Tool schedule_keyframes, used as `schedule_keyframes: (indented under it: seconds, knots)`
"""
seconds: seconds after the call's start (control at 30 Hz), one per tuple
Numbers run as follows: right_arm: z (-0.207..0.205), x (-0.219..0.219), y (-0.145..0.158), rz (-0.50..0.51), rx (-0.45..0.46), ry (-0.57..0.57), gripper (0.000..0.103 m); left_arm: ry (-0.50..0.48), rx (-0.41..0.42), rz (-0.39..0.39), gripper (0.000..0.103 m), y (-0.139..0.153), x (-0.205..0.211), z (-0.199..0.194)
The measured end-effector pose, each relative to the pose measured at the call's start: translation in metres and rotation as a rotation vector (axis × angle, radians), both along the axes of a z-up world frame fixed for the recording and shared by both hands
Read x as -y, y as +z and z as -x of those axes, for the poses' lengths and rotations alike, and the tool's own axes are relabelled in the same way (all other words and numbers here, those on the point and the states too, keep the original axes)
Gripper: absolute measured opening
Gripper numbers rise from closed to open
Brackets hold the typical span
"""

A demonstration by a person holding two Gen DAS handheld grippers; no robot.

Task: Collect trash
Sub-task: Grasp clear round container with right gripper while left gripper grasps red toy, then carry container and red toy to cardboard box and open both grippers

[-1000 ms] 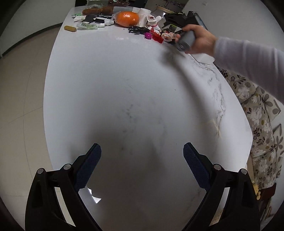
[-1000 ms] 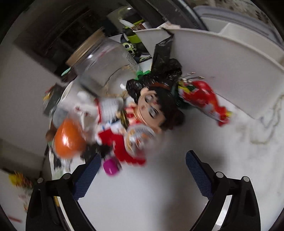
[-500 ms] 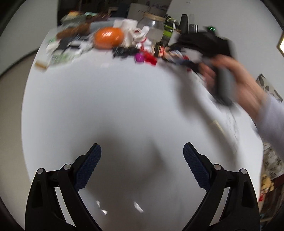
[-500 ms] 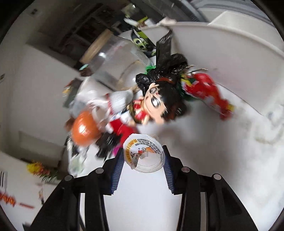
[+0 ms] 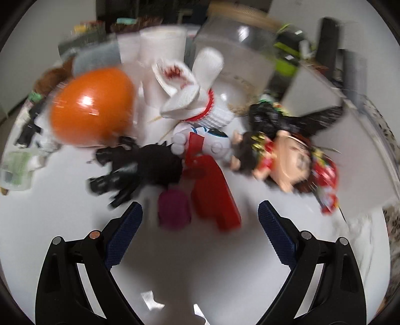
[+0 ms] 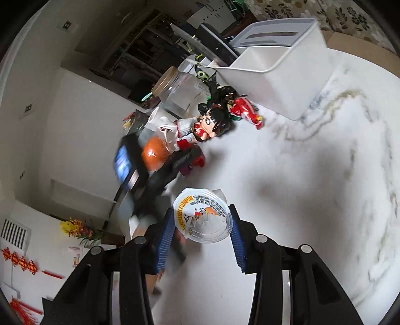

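Observation:
My right gripper (image 6: 201,225) is shut on a clear plastic cup with a printed foil lid (image 6: 202,217), held above the white marble table (image 6: 300,187). My left gripper (image 5: 200,220) is open and empty, close in front of a pile of clutter: a small purple piece (image 5: 173,208), a red block (image 5: 212,195), a black toy figure (image 5: 135,172), a big-headed doll (image 5: 280,162) and a red wrapper (image 5: 325,180). In the right wrist view the left gripper (image 6: 155,172) shows blurred beside the pile. A white bin (image 6: 280,67) stands behind the pile.
An orange ball (image 5: 92,110), a white rabbit toy (image 5: 195,100), a glass jar with a wooden lid (image 6: 180,92) and a black bag (image 5: 287,117) crowd the table's far end. A flowered sofa (image 6: 337,12) lies beyond the bin.
My left gripper has moved fast across the table up to the clutter pile. My right gripper closed on the plastic cup and has pulled back and lifted it away from the pile.

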State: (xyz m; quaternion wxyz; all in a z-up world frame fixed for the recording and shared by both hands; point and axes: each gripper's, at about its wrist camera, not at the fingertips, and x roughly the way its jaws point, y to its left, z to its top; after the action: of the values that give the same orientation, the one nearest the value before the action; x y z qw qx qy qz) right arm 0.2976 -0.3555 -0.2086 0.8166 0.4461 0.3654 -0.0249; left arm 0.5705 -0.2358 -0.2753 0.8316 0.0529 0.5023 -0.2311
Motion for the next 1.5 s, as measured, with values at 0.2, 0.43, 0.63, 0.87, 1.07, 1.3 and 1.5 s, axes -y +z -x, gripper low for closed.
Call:
schedule_keyframes:
  seconds: [0.2,0.43,0.63,0.87,1.07,1.3,1.5]
  knots:
    - [0.014,0.005,0.003,-0.018,0.016,-0.029,0.042,0.036,0.088,-0.115,0.055,-0.003,0.012,-0.001]
    - [0.032,0.005,0.016,-0.031,0.053,-0.044,0.042,-0.004,0.063,-0.045,0.054,0.007,-0.018,0.035]
    - [0.055,-0.006,0.024,-0.043,0.074,-0.025,0.042,-0.022,0.103,-0.003,0.054,0.047,-0.067,0.102]
    - [0.102,-0.041,0.021,-0.081,0.045,0.07,0.042,0.003,0.133,-0.017,0.054,0.079,-0.114,0.196]
    - [0.153,-0.063,0.006,-0.106,-0.012,0.159,0.042,0.045,0.094,-0.04,0.054,0.081,-0.147,0.299]
    - [0.242,-0.068,-0.01,-0.048,-0.06,0.353,0.042,0.152,0.047,-0.046,0.054,0.073,-0.169,0.447]
    - [0.346,-0.049,-0.047,-0.071,-0.098,0.513,0.042,0.25,0.001,-0.019,0.054,0.059,-0.152,0.583]
